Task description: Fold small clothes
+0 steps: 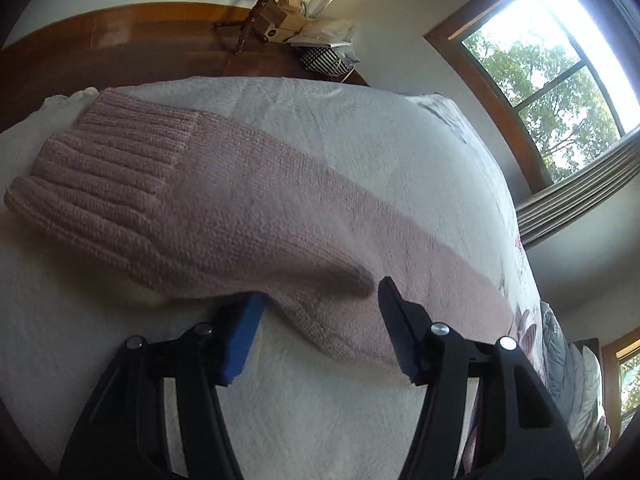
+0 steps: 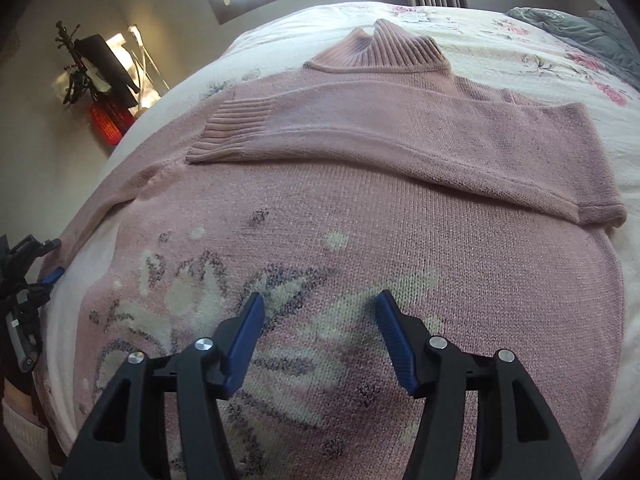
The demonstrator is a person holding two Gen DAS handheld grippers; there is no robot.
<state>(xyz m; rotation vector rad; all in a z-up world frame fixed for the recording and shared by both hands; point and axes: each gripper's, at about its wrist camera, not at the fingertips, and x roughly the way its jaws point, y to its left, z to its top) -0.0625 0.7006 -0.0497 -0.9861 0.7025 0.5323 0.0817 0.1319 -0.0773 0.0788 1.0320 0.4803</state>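
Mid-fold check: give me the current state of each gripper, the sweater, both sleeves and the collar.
left gripper: open, around the unfolded sleeve's edge
right gripper: open, empty, over the sweater's flower pattern
pink sweater: flat on the bed, face up
folded sleeve: laid across the chest, cuff flat
other sleeve: stretched out on the bedspread, not folded
collar: lying flat

White quilted bedspread [image 1: 360, 152], wooden headboard [image 1: 132, 36], sunlit window [image 1: 560, 80], grey curtain [image 1: 580, 196]
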